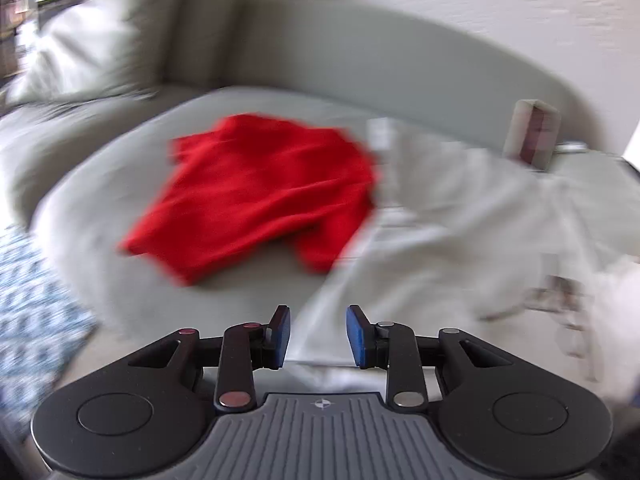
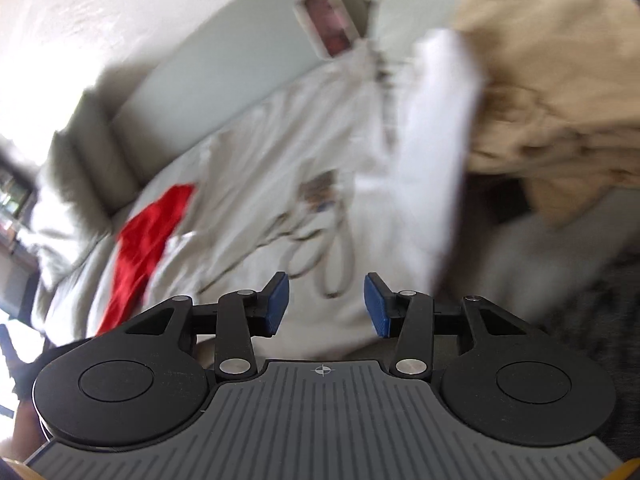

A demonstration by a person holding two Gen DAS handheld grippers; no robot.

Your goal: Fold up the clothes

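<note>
Hovering over the white garment [image 1: 460, 216], both tongs stand empty: the left gripper [image 1: 318, 338] and right gripper [image 2: 326, 306] have jaws apart, nothing between the pads. Folding looks barely begun; next comes pinching an edge ahead. The red garment [image 1: 260, 192] lies beyond-left. Blur hides hems; the tan cloth [image 2: 560, 80] is cut off.

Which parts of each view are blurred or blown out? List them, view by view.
Left wrist view: red garment and white garment smeared by motion; left gripper sharp. Right wrist view: white garment and tan cloth smeared; upper-left wall overexposed; right gripper sharp.
</note>
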